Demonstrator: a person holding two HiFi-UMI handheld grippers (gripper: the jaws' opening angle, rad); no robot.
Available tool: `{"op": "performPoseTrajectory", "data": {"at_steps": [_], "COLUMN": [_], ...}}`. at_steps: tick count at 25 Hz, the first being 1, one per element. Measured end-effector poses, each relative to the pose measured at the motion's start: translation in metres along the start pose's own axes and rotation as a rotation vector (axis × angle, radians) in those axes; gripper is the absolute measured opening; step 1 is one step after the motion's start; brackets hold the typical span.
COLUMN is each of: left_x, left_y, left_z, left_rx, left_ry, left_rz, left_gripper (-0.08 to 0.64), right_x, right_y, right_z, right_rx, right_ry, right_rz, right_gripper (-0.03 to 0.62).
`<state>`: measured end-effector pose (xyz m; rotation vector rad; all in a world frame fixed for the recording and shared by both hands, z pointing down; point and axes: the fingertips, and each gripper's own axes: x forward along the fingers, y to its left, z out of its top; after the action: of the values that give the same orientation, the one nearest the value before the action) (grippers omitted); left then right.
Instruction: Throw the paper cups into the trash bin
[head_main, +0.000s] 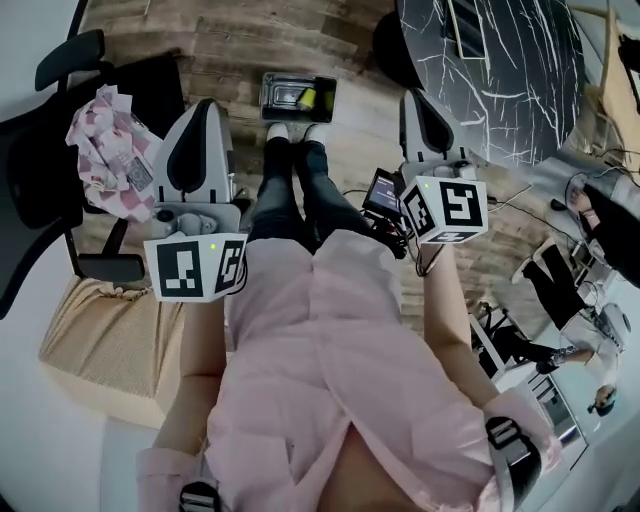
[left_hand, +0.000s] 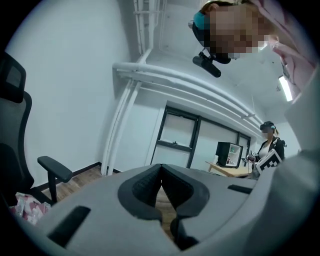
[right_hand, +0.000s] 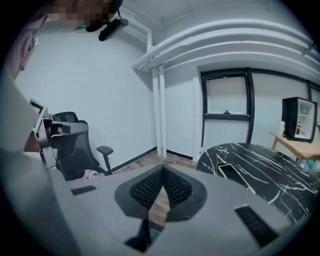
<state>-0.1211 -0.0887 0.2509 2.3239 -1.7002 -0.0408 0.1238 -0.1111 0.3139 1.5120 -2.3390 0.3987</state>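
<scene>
Room: wood-plank floor (head_main: 230, 40) and white walls, which I see from steeply above, over a person in a pink shirt (head_main: 330, 340).
Left gripper (left_hand: 160, 172): its jaws are pressed together at the tips with nothing between them. It is held up in front of the chest and points out across the room.
Right gripper (right_hand: 162, 175): its jaws are also closed tip to tip and it is empty. It is raised level with the left one and faces the black marble table (right_hand: 260, 165).
Bin: a dark rectangular container (head_main: 298, 97) stands on the floor just beyond the person's shoes, with something yellow inside. I take it for the trash bin but cannot be sure. From the head camera it sits between the two grippers, low on the floor and well apart from both.
Paper cups: I cannot pick any out from any camera.
Office chair (head_main: 45, 150): black, at the left, with a crumpled pink-and-white bundle (head_main: 108, 150) on its seat, beside the left gripper in the head view.
Tan box (head_main: 110, 340): on the floor at lower left.
Second person (head_main: 600, 215): at the far right edge.
</scene>
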Motion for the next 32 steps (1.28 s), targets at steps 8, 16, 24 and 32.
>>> {"op": "performPoseTrajectory", "data": {"at_steps": [8, 16, 24, 32], "left_x": [-0.022, -0.037, -0.04, -0.04], "left_y": [-0.031, -0.064, -0.083, -0.084], "left_z": [0.017, 0.011, 0.002, 0.0], "left_rx": [0.044, 0.054, 0.027, 0.017], "left_ry": [-0.023, -0.005, 0.015, 0.017], "left_rz": [-0.043, -0.116, -0.147, -0.124], "left_gripper": [0.018, 0.018, 0.018, 0.018], "right_x": [-0.066, -0.089, -0.095, -0.099], "right_y": [0.01, 0.047, 0.058, 0.055], "right_z": [0.028, 0.019, 0.012, 0.006], "right_rx": [0.021, 0.074, 0.081, 0.08], "right_ry": [-0.086, -0.111, -0.108, -0.092], "right_rz": [-0.011, 0.04, 0.063, 0.064], "right_gripper": [0.029, 0.029, 0.029, 0.029]}}
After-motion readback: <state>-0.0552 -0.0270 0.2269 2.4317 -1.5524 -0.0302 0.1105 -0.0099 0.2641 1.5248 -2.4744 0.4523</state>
